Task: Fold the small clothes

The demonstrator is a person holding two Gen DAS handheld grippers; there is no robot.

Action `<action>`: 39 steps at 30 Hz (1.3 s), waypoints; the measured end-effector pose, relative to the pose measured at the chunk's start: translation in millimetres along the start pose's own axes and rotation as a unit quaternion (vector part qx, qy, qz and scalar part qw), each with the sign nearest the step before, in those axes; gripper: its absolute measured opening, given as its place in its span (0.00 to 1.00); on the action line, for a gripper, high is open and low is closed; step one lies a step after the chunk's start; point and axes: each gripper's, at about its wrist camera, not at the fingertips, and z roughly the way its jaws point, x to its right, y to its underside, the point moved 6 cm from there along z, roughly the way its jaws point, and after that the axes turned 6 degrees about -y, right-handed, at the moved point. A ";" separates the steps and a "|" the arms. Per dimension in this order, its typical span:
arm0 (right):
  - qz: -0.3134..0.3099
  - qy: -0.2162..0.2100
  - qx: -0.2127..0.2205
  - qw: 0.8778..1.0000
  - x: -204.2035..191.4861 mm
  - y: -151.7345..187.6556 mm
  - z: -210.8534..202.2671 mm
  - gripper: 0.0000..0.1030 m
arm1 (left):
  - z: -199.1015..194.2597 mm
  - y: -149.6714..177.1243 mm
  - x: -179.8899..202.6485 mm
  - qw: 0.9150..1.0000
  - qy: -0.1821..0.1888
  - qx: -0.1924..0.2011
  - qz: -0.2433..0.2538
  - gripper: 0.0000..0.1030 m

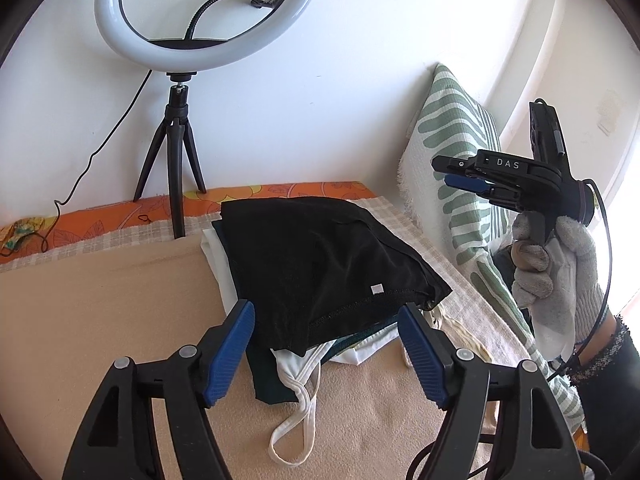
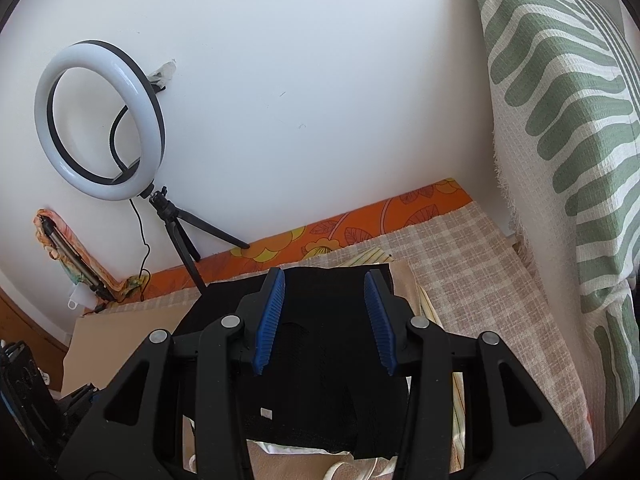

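Note:
A black garment [image 1: 320, 264] lies folded on top of a small pile of clothes on a beige cloth [image 1: 100, 300]. White and dark green pieces [image 1: 296, 376] stick out under it, with a white strap loop trailing toward me. My left gripper [image 1: 326, 312] is open and empty, its blue pads either side of the garment's near edge, just above it. My right gripper [image 1: 442, 168] is held up in a gloved hand at the right, above the pile. In the right wrist view it [image 2: 324, 276] is open and empty over the black garment [image 2: 320, 360].
A ring light on a black tripod [image 1: 176, 152] stands at the back left against the white wall, its cable trailing left. A green-and-white striped pillow [image 1: 452, 136] leans at the right. A checked cloth [image 2: 472, 264] and orange floral sheet [image 2: 360, 228] cover the bed.

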 end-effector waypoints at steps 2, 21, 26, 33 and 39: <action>-0.006 0.006 0.003 1.000 -5.9 3.1 -7.5 0.43 | -8.7 2.5 3.5 1.000 -0.003 0.004 0.006 0.74; -0.054 0.033 0.034 0.997 -96.0 71.7 -72.3 0.58 | -100.3 41.5 5.5 0.998 -0.014 0.044 0.035 0.98; -0.052 0.040 0.054 0.996 -112.8 95.5 -82.7 0.71 | -115.9 55.7 1.2 0.997 -0.023 0.048 0.048 1.00; -0.038 0.041 0.064 0.996 -128.3 131.3 -87.3 0.72 | -136.4 76.7 -9.3 0.996 -0.034 0.059 0.052 1.00; -0.044 0.056 0.065 0.995 -140.9 158.8 -82.7 0.83 | -144.1 90.8 -14.9 0.994 -0.055 0.058 0.075 1.00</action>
